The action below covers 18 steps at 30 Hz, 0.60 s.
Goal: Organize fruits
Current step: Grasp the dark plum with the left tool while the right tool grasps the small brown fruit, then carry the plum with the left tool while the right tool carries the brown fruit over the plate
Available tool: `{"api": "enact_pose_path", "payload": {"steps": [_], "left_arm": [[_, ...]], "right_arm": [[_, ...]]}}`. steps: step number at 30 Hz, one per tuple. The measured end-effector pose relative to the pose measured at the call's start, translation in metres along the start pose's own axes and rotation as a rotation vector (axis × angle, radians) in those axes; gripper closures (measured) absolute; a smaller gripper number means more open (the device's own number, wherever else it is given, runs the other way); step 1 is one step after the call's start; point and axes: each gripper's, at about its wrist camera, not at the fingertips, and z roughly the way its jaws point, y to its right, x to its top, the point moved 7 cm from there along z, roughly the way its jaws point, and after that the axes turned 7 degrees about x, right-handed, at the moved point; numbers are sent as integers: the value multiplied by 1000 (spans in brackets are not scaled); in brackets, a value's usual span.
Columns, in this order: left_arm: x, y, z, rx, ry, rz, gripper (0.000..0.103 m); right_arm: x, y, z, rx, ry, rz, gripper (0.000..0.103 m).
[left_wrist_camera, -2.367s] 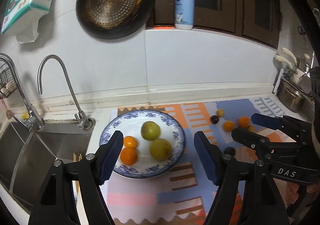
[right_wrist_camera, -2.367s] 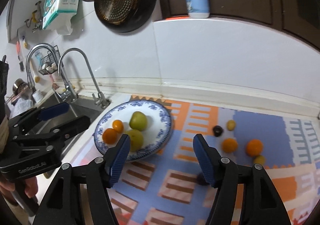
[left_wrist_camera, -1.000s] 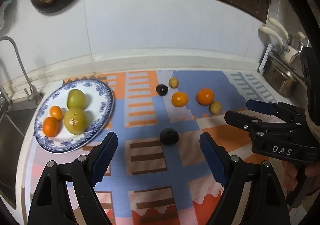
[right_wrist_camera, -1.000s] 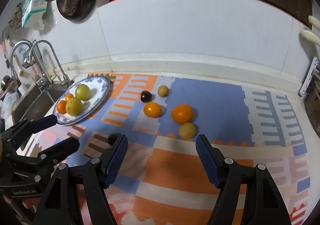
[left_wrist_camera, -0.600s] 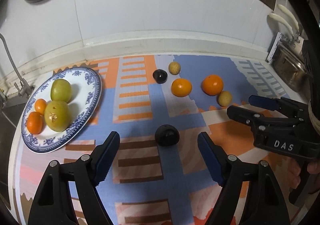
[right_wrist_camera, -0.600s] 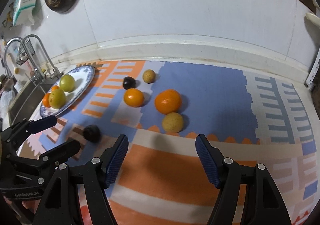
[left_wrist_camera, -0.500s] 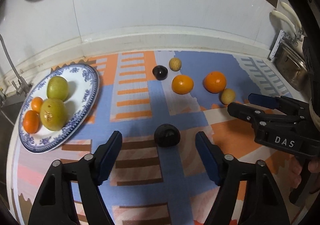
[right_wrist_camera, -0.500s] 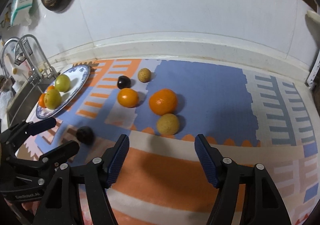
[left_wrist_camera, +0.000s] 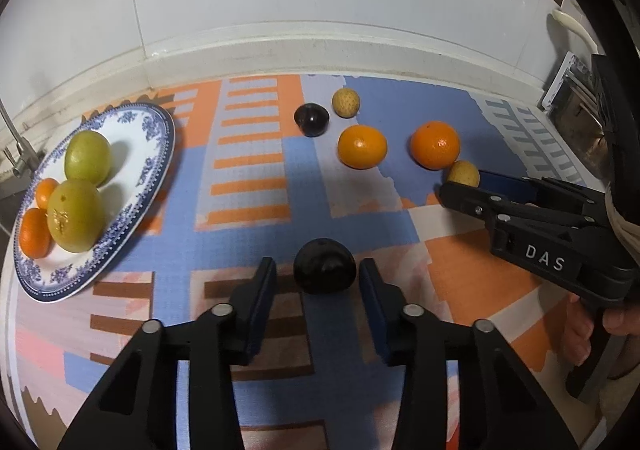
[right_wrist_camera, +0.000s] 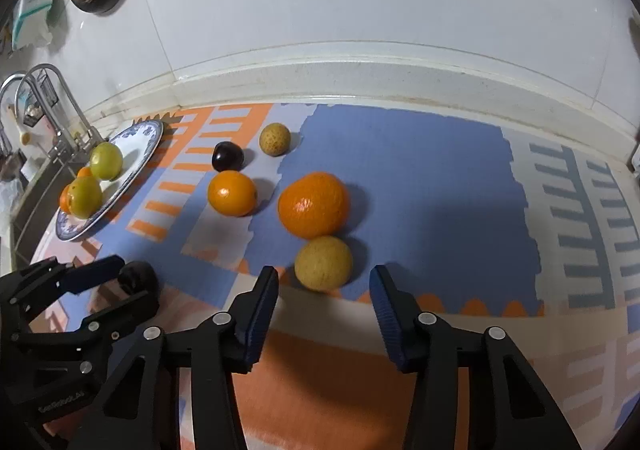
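On the patterned mat (left_wrist_camera: 256, 234), each spread claw brackets fruit: left claw (left_wrist_camera: 317, 281) a dark plum (left_wrist_camera: 324, 271), right claw (right_wrist_camera: 323, 290) a yellow fruit (right_wrist_camera: 323, 262).

Ahead of the left gripper (left_wrist_camera: 318, 276) a dark plum (left_wrist_camera: 324, 265) sits in the gap between its fingertips, with bare mat (left_wrist_camera: 248, 186) beyond and to the left as far as the plate (left_wrist_camera: 154, 170). The right gripper (right_wrist_camera: 324, 284) has a yellow fruit (right_wrist_camera: 323, 262) just past its tips, touching the big orange (right_wrist_camera: 313, 204) behind, which blocks the way farther. Right of that pair the mat lies free to the wall (right_wrist_camera: 360, 10).
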Motion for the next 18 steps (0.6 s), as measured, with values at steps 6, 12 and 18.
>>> {"api": "enact_pose_path", "payload": {"steps": [6, 12, 18], "left_arm": [[1, 2, 0, -17, 1, 11, 73], [4, 2, -10, -32, 22, 12, 73], [8, 3, -25, -35, 64, 27, 73]], "right_arm": [[2, -3, 0, 3, 3, -13, 72], [-3, -14, -14, 15, 20, -26, 72], [-5, -31, -32, 49, 47, -45, 72]]}}
